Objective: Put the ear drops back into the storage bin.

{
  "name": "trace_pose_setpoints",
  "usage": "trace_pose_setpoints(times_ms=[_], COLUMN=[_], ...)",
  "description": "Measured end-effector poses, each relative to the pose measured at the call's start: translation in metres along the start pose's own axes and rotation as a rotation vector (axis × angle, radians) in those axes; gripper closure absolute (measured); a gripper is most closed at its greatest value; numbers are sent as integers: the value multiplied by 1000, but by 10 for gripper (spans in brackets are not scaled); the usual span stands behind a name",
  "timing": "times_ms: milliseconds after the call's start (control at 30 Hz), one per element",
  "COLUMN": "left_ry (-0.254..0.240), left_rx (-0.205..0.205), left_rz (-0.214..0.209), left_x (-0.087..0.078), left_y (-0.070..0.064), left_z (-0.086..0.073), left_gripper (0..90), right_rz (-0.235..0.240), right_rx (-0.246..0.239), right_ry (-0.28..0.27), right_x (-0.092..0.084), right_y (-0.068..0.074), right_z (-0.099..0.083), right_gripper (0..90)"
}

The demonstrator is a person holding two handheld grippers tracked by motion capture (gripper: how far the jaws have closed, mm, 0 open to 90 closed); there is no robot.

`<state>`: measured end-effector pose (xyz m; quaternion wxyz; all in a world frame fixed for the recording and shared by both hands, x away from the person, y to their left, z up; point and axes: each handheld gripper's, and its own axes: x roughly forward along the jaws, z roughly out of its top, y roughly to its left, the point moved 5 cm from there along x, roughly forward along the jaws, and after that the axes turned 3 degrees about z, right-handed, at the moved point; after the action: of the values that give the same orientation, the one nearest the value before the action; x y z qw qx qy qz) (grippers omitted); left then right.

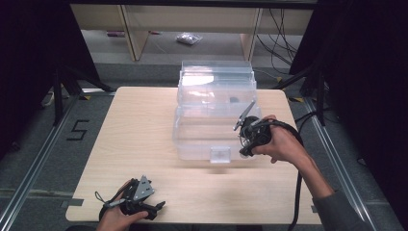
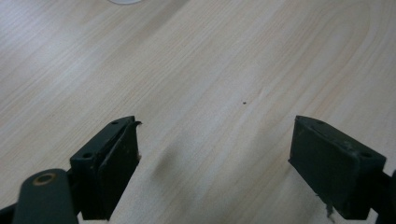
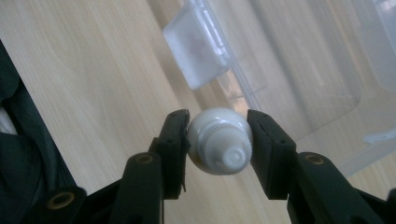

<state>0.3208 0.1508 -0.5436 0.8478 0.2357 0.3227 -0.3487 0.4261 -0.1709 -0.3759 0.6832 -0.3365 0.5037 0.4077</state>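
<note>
My right gripper [image 3: 218, 140] is shut on a small white bottle [image 3: 219, 147] with a ribbed cap and nozzle, the pads pressing its two sides. In the high view the right gripper [image 1: 246, 144] hangs at the front right corner of a clear plastic box [image 1: 202, 139], with the white bottle [image 1: 245, 153] at its lower end. The box's white latch [image 3: 196, 51] lies just beyond the bottle. My left gripper [image 1: 159, 206] rests low at the table's front left, and its jaws [image 2: 215, 140] stand wide apart over bare wood, nothing between them.
The clear box has its lid [image 1: 216, 79] raised at the far side of the wooden table [image 1: 134, 134]. A small dark item [image 1: 234, 100] lies inside. Black stands [image 1: 62, 86] flank the table, and cables [image 1: 298, 192] trail along the right.
</note>
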Motion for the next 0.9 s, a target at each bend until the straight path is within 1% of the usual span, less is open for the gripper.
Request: trace_pose_setpoints(times_ms=[67, 100, 133, 167, 233, 300, 333, 367, 400, 433, 467, 500, 533, 567, 600, 633, 667, 700, 733, 767, 800, 833, 867, 900], left_ry=[-8, -5, -2, -2, -1, -2, 9, 31, 27, -1, 0, 0, 24, 3, 0, 15, 22, 23, 27, 28, 27, 28, 28, 28], left_rx=[-14, -9, -5, -5, -1, -4, 11, 30, 26, -4, -3, -3, 23, -16, -16, 17, 28, 28, 28, 27, 28, 29, 29, 29], left_rz=[-1, -4, 3, 3, 2, 1, -9, -17, -17, -6, -4, -4, -12, 3, -1, -7, -11, -14, -17, -18, -18, -18, -18, -18], left_x=[0, 0, 0, 0, 0, 0, 0, -2, -1, 0, 0, 0, -1, 2, 1, -1, -2, -2, -2, -2, -1, -1, -2, -2], left_y=[-1, -1, 0, 0, 0, 0, 0, 1, 1, 0, -1, -1, 1, 0, 0, 1, 1, 1, 1, 1, 1, 1, 1, 1], left_z=[1, 0, 0, 0, 0, 0, -1, -1, -1, 0, 0, 0, -1, 0, 0, -1, -1, -1, -1, -1, -1, -1, -1, -1], left_gripper=[152, 151, 152, 152, 152, 152, 151, 151, 152, 152, 151, 151, 152, 152, 152, 152, 152, 152, 152, 152, 152, 152, 152, 152], right_rz=[-5, -7, -9, -9, -17, -16, -19, -22, -25, -28, -26, -24, -28, -32, -28, -26, -28, -29, -28, -32, -31, -32, -34, -33], right_rx=[27, 21, 46, 46, 41, 58, 63, 56, 79, 70, 94, 94, 102, 106, 106, 125, 130, 129, 143, 143, 158, 163, 155, 164], right_ry=[3, 5, 9, 9, 6, 2, -1, 0, 5, -2, -1, -5, -1, 0, 0, 6, 6, 8, 9, 8, 12, 19, 20, 19], right_x=[-3, -3, -4, -4, -6, -8, -9, -9, -9, -9, -9, -8, -8, -7, -6, -5, -4, -3, -2, -1, 0, 2, 3, 4], right_y=[-5, -7, -8, -8, -17, -21, -23, -26, -28, -32, -35, -38, -41, -44, -47, -49, -52, -56, -58, -60, -62, -64, -67, -68], right_z=[0, 1, 1, 1, 2, 3, 3, 3, 3, 3, 3, 3, 3, 2, 2, 1, 1, 0, 0, 0, -1, -1, -1, -1], right_gripper=[602, 602, 601, 601, 601, 601, 602, 601, 601, 602, 602, 602, 602, 601, 602, 601, 602, 601, 602, 601, 602, 602, 602, 602])
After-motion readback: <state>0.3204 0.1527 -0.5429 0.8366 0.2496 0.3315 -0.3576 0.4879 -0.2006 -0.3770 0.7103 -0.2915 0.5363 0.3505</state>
